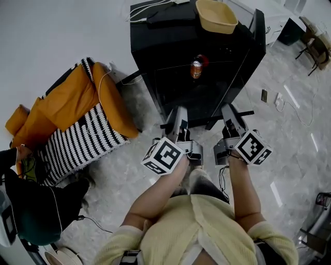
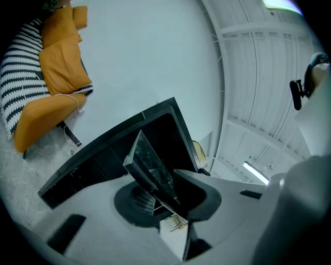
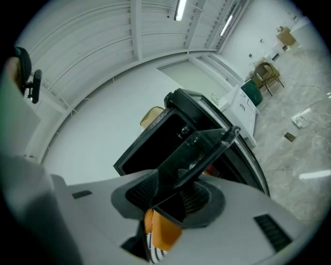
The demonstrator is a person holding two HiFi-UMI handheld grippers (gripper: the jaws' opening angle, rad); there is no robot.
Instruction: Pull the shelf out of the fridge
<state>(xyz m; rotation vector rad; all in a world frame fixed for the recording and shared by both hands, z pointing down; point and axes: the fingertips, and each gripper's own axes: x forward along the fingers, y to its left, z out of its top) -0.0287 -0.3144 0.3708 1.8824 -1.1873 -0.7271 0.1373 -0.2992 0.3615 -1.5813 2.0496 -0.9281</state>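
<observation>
The black fridge stands open toward me. Its dark glass shelf sticks out of the front, held level by its near edge. My left gripper is shut on the shelf's left part, and the left gripper view shows the glass plate clamped between the jaws. My right gripper is shut on the right part; the plate runs out from between its jaws toward the fridge. An orange can stands in the fridge opening; whether it rests on this shelf I cannot tell.
A beige bowl and cables lie on top of the fridge. To the left is a seat with orange cushions and a striped blanket. A phone and a white cable lie on the marble floor at right. A chair stands far right.
</observation>
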